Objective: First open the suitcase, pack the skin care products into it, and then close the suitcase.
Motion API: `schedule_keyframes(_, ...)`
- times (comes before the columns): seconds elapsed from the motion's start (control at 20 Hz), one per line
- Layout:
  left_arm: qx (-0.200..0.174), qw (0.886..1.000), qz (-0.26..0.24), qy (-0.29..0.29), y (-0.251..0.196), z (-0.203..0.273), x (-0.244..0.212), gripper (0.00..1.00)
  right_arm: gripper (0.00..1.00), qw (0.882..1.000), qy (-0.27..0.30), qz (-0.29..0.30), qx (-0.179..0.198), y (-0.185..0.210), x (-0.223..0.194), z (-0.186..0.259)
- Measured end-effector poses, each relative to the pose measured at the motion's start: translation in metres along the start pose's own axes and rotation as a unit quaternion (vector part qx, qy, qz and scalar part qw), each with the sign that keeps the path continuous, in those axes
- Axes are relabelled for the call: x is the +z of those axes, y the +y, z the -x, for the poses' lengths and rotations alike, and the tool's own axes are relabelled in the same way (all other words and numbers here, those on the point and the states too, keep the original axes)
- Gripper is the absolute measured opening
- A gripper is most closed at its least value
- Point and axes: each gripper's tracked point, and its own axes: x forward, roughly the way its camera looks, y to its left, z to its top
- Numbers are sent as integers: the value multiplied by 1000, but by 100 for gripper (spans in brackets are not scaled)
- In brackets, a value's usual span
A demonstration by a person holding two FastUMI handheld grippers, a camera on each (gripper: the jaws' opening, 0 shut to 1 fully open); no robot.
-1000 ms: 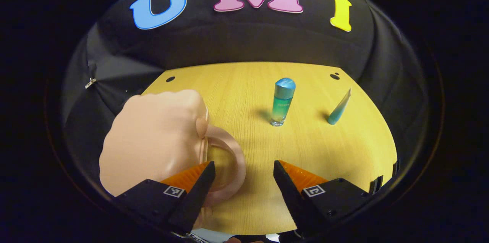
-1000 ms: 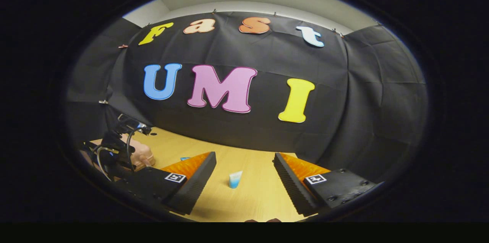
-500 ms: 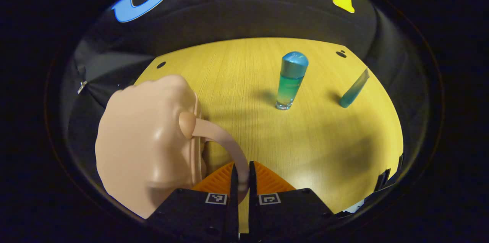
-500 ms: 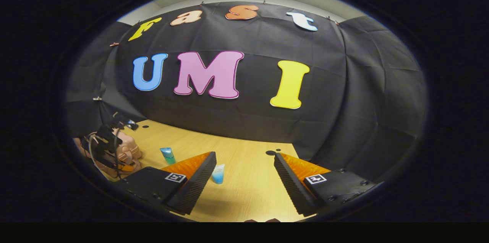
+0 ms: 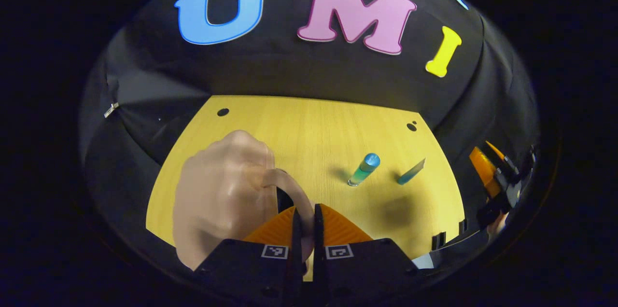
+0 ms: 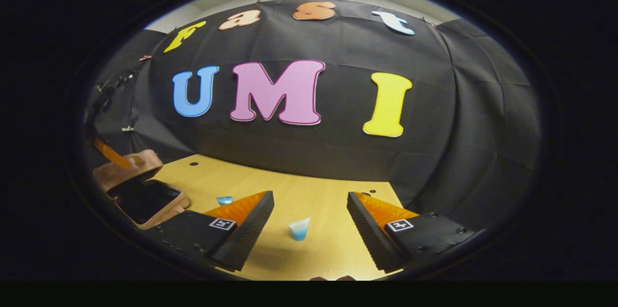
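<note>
Left gripper: the left gripper (image 5: 305, 222) has its two fingers pressed together on the curved pink handle (image 5: 295, 191) of the small pale pink hard-shell suitcase (image 5: 219, 196), pinching it between them at the bottom of the left gripper view.

Suitcase: in the right gripper view the suitcase (image 6: 145, 191) sits at the left end of the light wooden table (image 6: 318, 249) with its lid lifted and tilted up, the dark inside of the lower half showing; the left gripper (image 6: 113, 152) is at the lid's upper edge.

Right gripper: the right gripper (image 6: 310, 230) is spread wide, with nothing between its fingers; it hangs above the table's right part. In the left gripper view it shows at the far right edge (image 5: 497, 176), past the table's end, with a bit of the hand holding it below.

Bottle: a tall clear bottle of blue-green liquid with a rounded blue cap (image 5: 363, 169) stands on the table, well apart from the suitcase.

Tube: a small blue-green squeeze tube (image 5: 411, 172) stands on its cap just beside the bottle, on the side away from the suitcase; in the right gripper view the tube (image 6: 299, 228) appears between the spread fingers, farther off on the tabletop.

Packing: both products are on the table, outside the suitcase.
</note>
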Motion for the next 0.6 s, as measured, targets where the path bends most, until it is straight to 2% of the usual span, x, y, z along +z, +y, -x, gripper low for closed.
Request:
schedule_keyframes(0.15, 46, 998, -10, -42, 92, 49, 36, 13, 96, 1000, -11, 12, -12, 25, 14, -7)
schedule_keyframes(0.3, 96, 993, -46, -44, 194, 67, 35, 13, 97, 1000, -16, 10, -14, 54, 27, -17)
schedule_keyframes(0.5, 160, 985, -40, -47, 337, 42, 26, 13, 99, 1000, -20, 16, -17, 91, 39, -26)
schedule_keyframes(0.55, 164, 985, -25, -44, 365, 27, 21, 16, 97, 1000, -19, 13, -21, 98, 41, -28)
schedule_keyframes(0.6, 170, 985, -4, -40, 390, 13, 10, 12, 97, 1000, -15, 10, -26, 104, 41, -29)
